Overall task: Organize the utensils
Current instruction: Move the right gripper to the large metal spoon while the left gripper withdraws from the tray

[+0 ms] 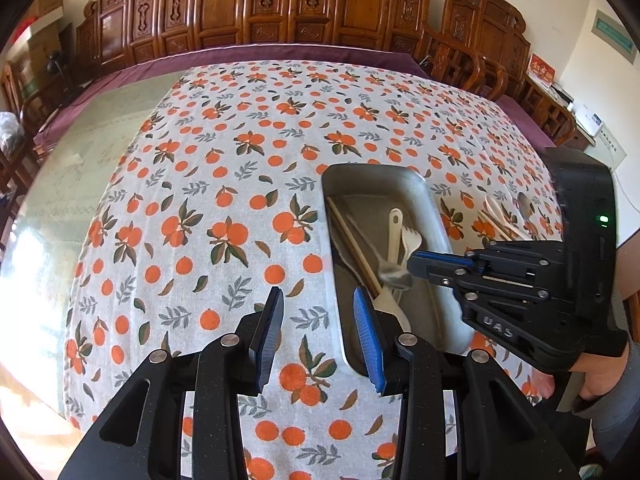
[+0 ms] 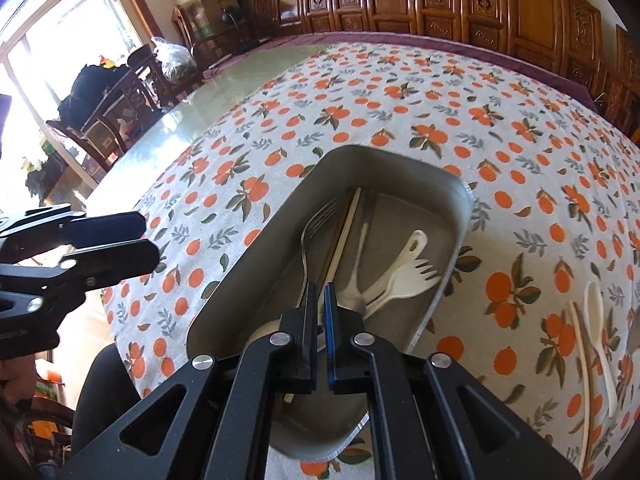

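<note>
The metal tray on the orange-print cloth holds a metal fork, chopsticks and white plastic utensils. The right gripper, pressed almost together, hangs over the fork's handle; whether it pinches it I cannot tell. The left gripper is spread and empty beside the tray, and a white spoon lies apart on the cloth.

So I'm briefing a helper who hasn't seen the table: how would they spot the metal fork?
On the orange-print cloth sits a grey metal tray. The metal fork lies along its left side beside the chopsticks: the only shiny steel piece, the rest being white plastic.
</note>
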Motion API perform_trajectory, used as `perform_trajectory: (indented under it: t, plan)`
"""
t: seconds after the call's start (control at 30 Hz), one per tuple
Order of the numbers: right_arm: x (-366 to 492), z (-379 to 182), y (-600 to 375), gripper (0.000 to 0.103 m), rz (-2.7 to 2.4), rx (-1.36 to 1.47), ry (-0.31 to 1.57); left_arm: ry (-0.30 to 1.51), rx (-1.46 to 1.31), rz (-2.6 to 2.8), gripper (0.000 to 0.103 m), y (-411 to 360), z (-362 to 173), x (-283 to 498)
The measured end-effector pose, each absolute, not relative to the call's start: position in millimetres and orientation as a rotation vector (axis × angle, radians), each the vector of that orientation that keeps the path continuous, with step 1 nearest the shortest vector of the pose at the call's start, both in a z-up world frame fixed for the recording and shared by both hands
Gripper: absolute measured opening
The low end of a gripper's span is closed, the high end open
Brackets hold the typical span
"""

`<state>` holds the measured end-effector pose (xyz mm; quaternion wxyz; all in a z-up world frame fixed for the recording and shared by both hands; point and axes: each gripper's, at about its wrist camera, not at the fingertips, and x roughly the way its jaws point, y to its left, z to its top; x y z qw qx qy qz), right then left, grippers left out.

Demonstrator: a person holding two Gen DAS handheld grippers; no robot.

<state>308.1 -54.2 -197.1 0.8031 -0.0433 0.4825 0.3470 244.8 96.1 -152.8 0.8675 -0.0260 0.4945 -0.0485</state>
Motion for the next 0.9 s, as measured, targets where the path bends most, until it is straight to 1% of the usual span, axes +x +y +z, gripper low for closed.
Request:
perform_trajectory:
  t: [0.1,0.3,0.37,0.5,0.57,0.77,0.9]
  plan:
    - [301,-186,-70,0.006,0.736,-0.073,1.008,1.027,-0.051,-0.113,0.038,88,-150,245]
    - [282,-165,-116,0.006,0.697,-0.071,0.951,1.014,-0.038,-0.141,0.039,67,-143,245]
    - [275,-159,-135,0.006,0.675,-0.075,0.933,1.008,-0.033,-0.15,0.047,59,-141,245]
    - [265,-152,-170,0.006,0.627,-0.079,0.907,0.998,-0.019,-0.166,0.054,40,-137,246]
    - [261,-150,-184,0.006,0.608,-0.076,0.901,0.986,-0.016,-0.173,0.069,30,-134,247]
    - [251,-150,-232,0.006,0.539,-0.076,0.885,0.979,-0.003,-0.19,0.08,2,-134,250]
    - [249,-153,-263,0.006,0.488,-0.069,0.889,0.983,0.003,-0.206,0.08,-21,-138,255]
